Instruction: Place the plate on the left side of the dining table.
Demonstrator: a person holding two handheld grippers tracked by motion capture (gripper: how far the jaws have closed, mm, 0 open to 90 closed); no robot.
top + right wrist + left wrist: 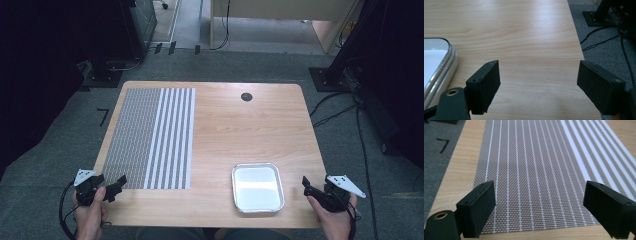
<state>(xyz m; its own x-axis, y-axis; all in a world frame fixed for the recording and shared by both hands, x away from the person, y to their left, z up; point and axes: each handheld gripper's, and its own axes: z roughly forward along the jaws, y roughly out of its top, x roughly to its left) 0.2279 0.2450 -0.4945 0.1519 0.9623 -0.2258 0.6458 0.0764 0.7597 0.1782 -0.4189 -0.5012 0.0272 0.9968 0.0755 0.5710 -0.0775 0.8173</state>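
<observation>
Grey carpet and trailing cables surrounded a wooden tabletop (225, 130); high view: striped woven placemat (150, 137) lay flat on its left half, shallow metal tray (257, 187) near the front right, well apart. Left tool (112, 186) hovered at the mat's near corner, right tool (307, 185) beside the tray. Left gripper view: jaws wide, empty; mat (536, 170) looked thin, light, floppy — pinch an edge. Right gripper view: jaws wide, empty; tray (437, 65) rim offered a slippery, stiff hold. Nothing obstructed.
</observation>
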